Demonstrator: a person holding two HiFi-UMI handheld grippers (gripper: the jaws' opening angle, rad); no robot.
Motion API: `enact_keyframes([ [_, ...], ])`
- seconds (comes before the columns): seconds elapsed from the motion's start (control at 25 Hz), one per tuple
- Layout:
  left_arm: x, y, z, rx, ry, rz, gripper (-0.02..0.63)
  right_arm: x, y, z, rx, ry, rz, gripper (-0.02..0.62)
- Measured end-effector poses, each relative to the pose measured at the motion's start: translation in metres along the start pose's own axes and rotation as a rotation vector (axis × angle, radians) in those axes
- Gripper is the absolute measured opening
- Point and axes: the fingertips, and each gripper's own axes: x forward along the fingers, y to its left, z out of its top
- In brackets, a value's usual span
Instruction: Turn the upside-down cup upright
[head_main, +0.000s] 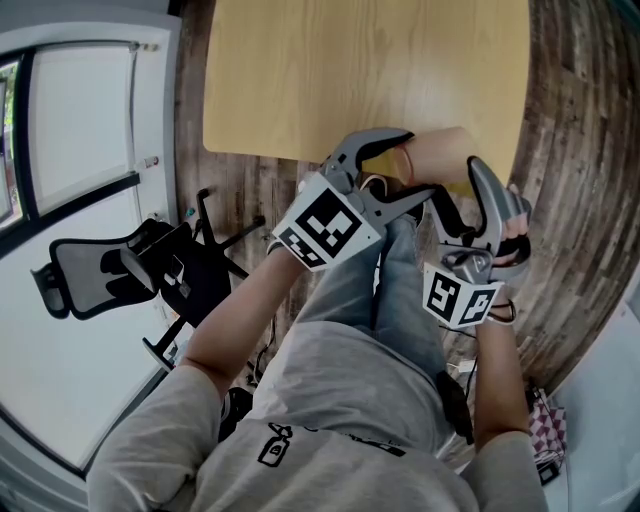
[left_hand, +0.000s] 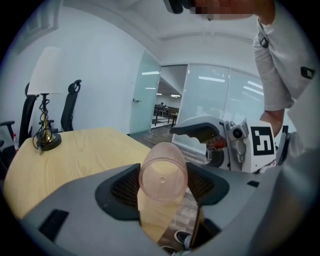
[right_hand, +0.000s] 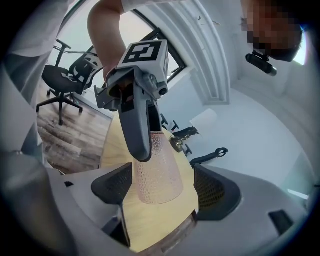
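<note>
A pink translucent dimpled cup (head_main: 438, 155) hangs in the air over the wooden table's near edge (head_main: 260, 150). My left gripper (head_main: 395, 168) is shut on it. In the left gripper view the cup (left_hand: 162, 172) fills the gap between both pads, one round end facing the camera. My right gripper (head_main: 465, 200) stands just right of it, rolled on its side. In the right gripper view the cup (right_hand: 156, 175) sits between the right gripper's (right_hand: 162, 187) spread jaws with a gap on one side, and a finger of the left gripper (right_hand: 137, 115) lies across it.
A white-shaded table lamp (left_hand: 45, 100) stands at the table's far end. A black office chair (head_main: 110, 270) is on the wood floor to my left, beside a glass wall. My legs are under the grippers.
</note>
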Motion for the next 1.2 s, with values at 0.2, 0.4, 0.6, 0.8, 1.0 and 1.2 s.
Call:
enact_keyframes([
  [0.2,0.003,-0.006,0.003,0.029,0.108,-0.009,0.288,0.004,0.003,-0.004,-0.017,0.023,0.010,0.359],
  [0.4,0.004,-0.011,0.002,0.076,0.221,-0.008,0.289,0.007,0.006,-0.006,-0.022,0.039,0.021,0.359],
  [0.6,0.002,-0.013,0.005,0.091,0.293,0.003,0.288,0.010,0.012,-0.005,-0.020,0.054,0.028,0.359],
  [0.8,0.003,-0.016,0.007,0.113,0.364,0.010,0.289,0.014,0.013,-0.008,-0.013,0.074,0.024,0.359],
  [1.0,0.003,-0.019,0.005,0.115,0.411,-0.011,0.288,0.015,0.018,-0.007,-0.011,0.087,0.025,0.359],
  [1.2,0.003,-0.020,0.004,0.120,0.442,-0.013,0.289,0.017,0.021,-0.006,0.002,0.093,0.021,0.359],
])
